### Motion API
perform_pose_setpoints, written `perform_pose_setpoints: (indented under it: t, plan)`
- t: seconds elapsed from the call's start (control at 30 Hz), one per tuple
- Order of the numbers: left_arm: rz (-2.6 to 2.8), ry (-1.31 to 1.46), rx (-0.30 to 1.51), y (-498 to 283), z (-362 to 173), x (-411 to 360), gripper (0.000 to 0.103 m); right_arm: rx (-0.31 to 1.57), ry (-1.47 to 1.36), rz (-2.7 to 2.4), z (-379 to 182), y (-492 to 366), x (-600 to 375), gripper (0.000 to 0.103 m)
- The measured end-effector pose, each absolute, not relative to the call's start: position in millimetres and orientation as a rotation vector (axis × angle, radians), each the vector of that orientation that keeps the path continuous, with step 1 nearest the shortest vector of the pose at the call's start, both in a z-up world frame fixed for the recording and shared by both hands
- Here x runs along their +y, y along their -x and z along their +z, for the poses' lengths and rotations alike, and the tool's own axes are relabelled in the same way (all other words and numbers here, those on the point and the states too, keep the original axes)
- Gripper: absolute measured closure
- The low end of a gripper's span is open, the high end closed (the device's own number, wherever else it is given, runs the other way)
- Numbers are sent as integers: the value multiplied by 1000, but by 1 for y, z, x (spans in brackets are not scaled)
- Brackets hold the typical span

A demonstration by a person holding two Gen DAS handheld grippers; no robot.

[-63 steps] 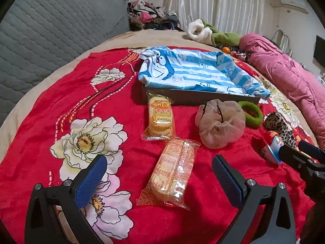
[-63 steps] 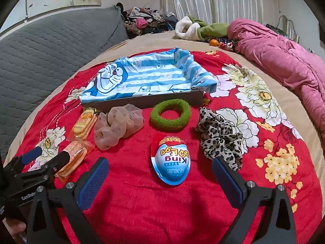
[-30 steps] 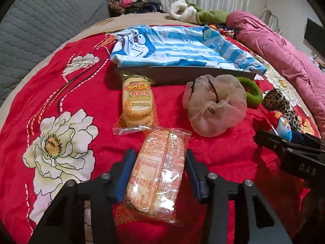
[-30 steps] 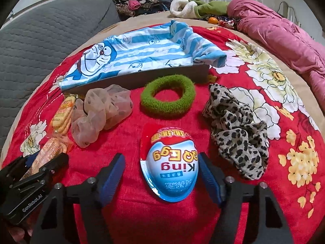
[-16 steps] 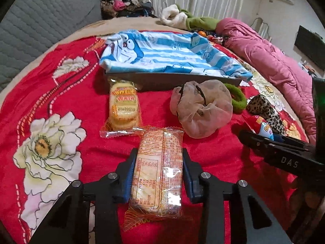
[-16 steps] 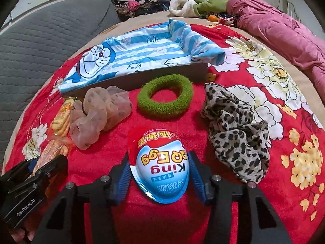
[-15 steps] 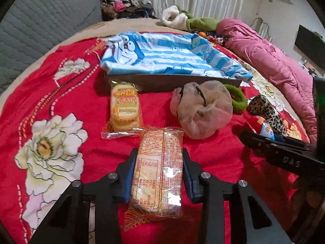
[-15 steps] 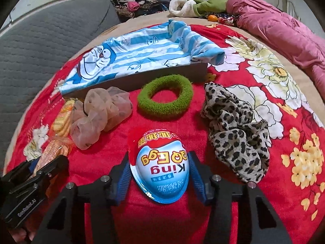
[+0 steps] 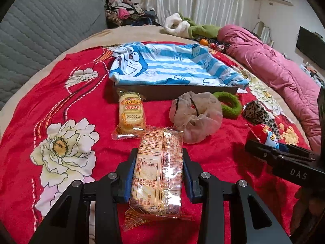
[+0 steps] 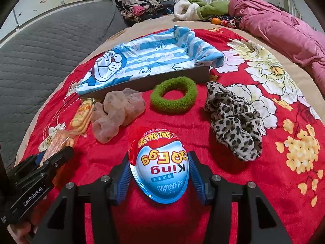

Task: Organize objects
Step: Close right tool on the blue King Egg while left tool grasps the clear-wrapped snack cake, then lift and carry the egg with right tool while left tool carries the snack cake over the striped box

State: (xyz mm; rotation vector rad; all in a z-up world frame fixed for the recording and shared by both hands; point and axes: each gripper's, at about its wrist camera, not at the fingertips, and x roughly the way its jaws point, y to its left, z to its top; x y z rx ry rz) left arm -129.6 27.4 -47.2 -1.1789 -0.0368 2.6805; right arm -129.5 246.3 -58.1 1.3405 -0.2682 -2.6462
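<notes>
Tongs each pinch a snack over the red blanket (image 9: 85,93), left gripper (image 9: 158,173) squeezing the cracker pack (image 9: 157,170), right gripper (image 10: 159,175) clamping the egg (image 10: 160,166), likely bound for the lined box (image 9: 174,94).

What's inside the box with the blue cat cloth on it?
The striped cartoon cloth lines the dark box, sagging into it and draping over its rim. On the cloth nothing shows: no snack or scrunchie. Whatever lies beneath the cloth is covered, so that part cannot be seen.
</notes>
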Motion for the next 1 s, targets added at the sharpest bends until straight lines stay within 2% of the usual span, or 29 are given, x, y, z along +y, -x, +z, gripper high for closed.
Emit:
perform_pose_setpoints:
  t: [1.0]
  plan:
    - [2771, 1055, -34, 84, 13, 35, 63, -187, -1104, -2755, 15, 82, 242, 50]
